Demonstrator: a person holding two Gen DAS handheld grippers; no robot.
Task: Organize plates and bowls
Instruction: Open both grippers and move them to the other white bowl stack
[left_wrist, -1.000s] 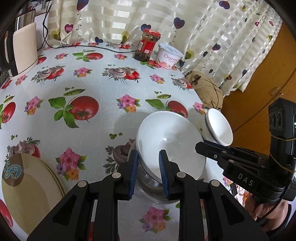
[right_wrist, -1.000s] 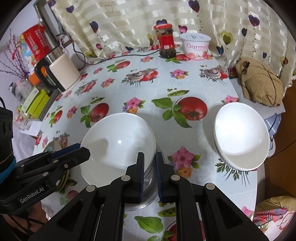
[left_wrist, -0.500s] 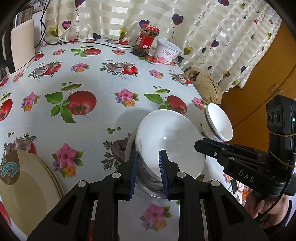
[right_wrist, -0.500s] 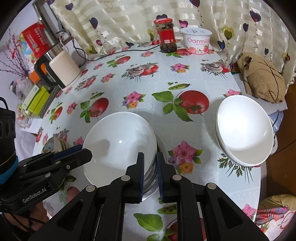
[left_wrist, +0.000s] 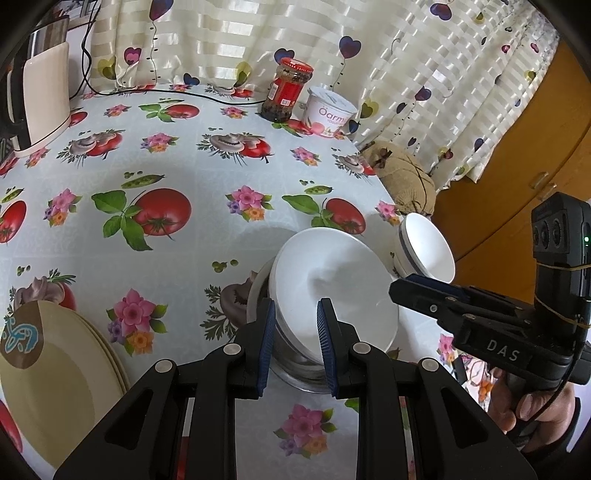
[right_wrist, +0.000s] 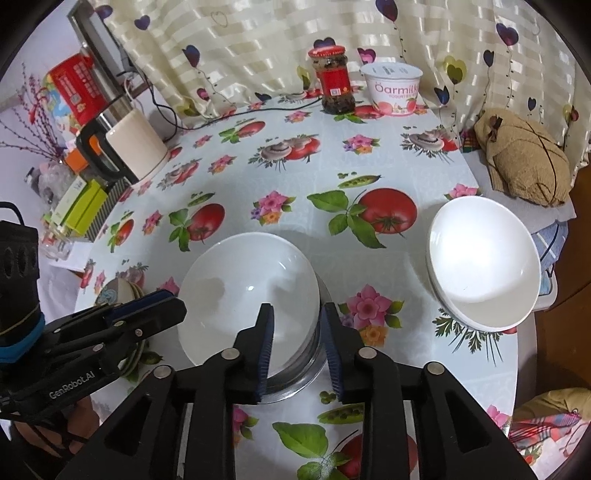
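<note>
A white bowl (left_wrist: 332, 284) (right_wrist: 247, 291) sits tilted inside a steel bowl (left_wrist: 295, 365) (right_wrist: 306, 369) on the flowered tablecloth. My left gripper (left_wrist: 295, 332) (right_wrist: 177, 306) straddles the near-left rim of both, one pad outside and one inside, and looks shut on them. At the bowls' other side my right gripper (right_wrist: 297, 332) (left_wrist: 397, 290) is opening. The rim stands between its pads, which have come off it. Another stack of white bowls (right_wrist: 480, 266) (left_wrist: 428, 247) stands by the table's right edge.
Beige plates (left_wrist: 55, 369) (right_wrist: 118, 291) lie stacked at the left. A kettle (right_wrist: 129, 147), a red-lidded jar (right_wrist: 332, 85) and a yogurt tub (right_wrist: 393, 88) stand at the back by the curtain. A brown bag (right_wrist: 524, 162) lies past the right edge.
The right gripper's jaws, shut on the bowl's rim before, have parted. The bowl stays where it was, and the left gripper's jaws have not changed.
</note>
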